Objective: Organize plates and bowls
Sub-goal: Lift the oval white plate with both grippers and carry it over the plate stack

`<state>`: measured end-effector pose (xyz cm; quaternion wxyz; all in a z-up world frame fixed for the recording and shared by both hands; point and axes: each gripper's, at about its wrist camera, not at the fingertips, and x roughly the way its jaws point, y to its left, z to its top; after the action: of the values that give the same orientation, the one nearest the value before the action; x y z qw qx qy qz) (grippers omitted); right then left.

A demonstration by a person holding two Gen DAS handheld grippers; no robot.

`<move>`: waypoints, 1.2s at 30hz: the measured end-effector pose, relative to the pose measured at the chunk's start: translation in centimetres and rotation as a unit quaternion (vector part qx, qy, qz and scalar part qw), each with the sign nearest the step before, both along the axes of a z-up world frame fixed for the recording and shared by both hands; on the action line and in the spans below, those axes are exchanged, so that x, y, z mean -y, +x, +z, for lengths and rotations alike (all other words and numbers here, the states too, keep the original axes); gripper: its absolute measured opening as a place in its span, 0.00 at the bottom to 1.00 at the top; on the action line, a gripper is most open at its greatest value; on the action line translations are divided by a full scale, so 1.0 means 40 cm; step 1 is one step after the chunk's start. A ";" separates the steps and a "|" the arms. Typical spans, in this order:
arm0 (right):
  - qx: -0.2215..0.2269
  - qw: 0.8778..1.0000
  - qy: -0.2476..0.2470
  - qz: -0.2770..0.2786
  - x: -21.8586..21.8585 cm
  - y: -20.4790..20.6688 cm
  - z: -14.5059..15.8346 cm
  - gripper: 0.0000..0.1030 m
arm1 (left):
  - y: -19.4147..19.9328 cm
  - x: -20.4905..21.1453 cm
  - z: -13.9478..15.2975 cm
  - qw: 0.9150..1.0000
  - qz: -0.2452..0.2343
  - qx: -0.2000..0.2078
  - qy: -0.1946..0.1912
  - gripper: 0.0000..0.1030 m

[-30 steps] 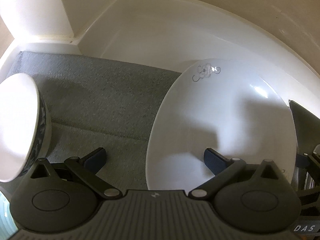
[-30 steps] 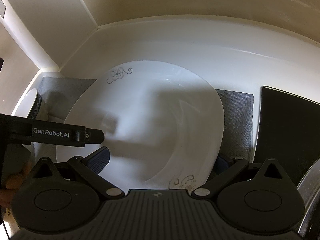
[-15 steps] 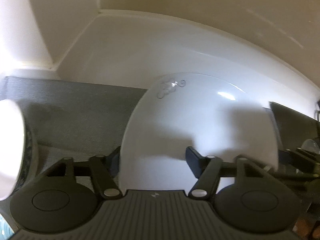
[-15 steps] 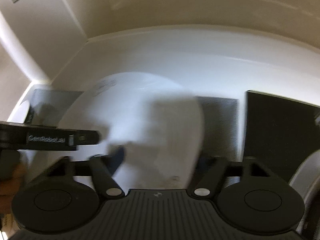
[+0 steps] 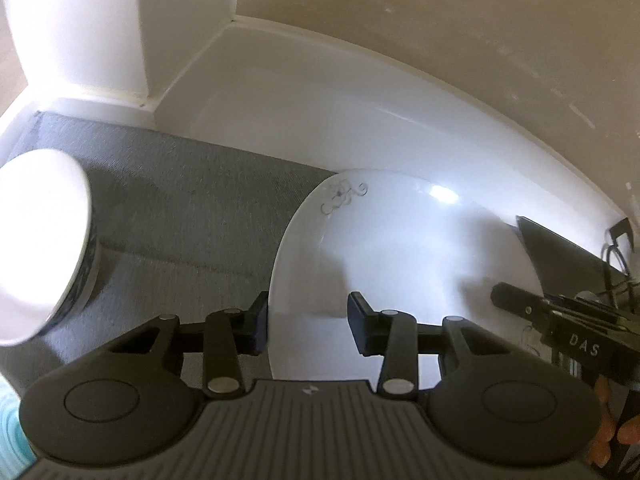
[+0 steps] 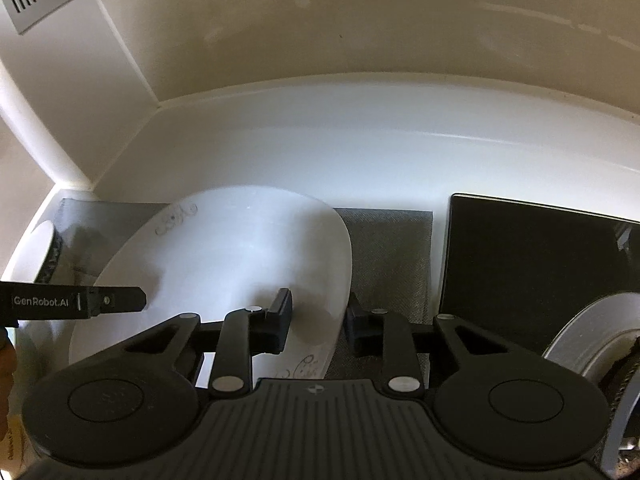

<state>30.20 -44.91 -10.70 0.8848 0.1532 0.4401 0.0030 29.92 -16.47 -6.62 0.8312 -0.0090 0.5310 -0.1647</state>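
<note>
step: large white oval plate with grey floral print (image 5: pixel 400 264) is straddled at opposite rims over grey fabric mat (image 5: pixel 188 216) | left tool (image 5: pixel 306 324) closing, pads not yet pressing | right tool (image 6: pixel 318 320) likewise | advice: both rims should be seated fully before lifting, plate kept level

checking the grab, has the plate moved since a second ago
Yes, slightly left: the plate bares more grey mat beside the black board.

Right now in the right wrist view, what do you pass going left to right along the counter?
Patterned bowl → white plate → grey mat → black board → metal rim at the far right edge.
</note>
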 end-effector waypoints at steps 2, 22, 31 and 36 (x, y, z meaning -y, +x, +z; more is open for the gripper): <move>0.001 1.000 0.002 0.003 0.000 -0.008 0.013 0.29 | -0.022 -0.006 0.007 1.000 -0.001 0.000 -0.001 0.44; 0.014 0.999 0.007 0.030 -0.081 -0.156 0.092 0.29 | -0.243 -0.089 0.049 1.000 0.002 -0.008 -0.001 0.44; 0.004 1.000 0.009 0.027 -0.138 -0.282 0.100 0.29 | -0.353 -0.135 0.071 1.000 -0.012 -0.004 0.010 0.44; -0.007 1.000 0.015 0.020 -0.158 -0.342 0.087 0.29 | -0.425 -0.159 0.068 1.000 -0.022 -0.005 0.019 0.44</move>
<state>16.50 -38.59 -7.23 0.8791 0.1576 0.4490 0.0268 12.92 -10.12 -3.89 0.8247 0.0179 0.5383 -0.1728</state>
